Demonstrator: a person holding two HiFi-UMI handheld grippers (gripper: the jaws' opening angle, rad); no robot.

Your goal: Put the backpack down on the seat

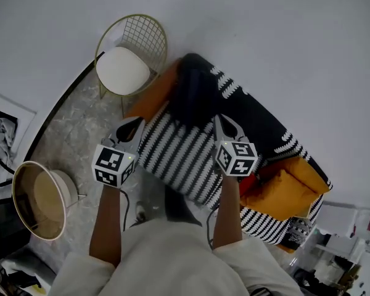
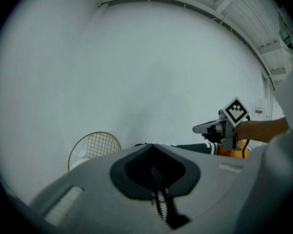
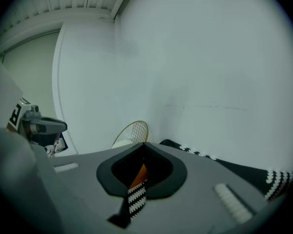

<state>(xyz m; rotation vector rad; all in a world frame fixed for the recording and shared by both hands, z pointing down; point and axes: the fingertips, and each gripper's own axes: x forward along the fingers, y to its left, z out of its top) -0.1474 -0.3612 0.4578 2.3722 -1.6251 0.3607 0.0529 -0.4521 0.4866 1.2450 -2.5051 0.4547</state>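
A plain white wall (image 1: 283,36) is seen behind everything, evenly lit, with no window shown. The floor (image 1: 80,128) is laid in grey marbled stone and is bordered by a dark curved edge (image 1: 61,103). A gold wire chair (image 1: 131,54) with a white seat pad is placed near the wall, just beside an orange sofa (image 1: 283,193) that is draped with a black-and-white throw (image 1: 277,134). A round gold-rimmed piece (image 1: 40,199) is set on the floor at the left, near a black-and-white picture (image 1: 3,134). White slats (image 2: 254,18) are seen overhead.
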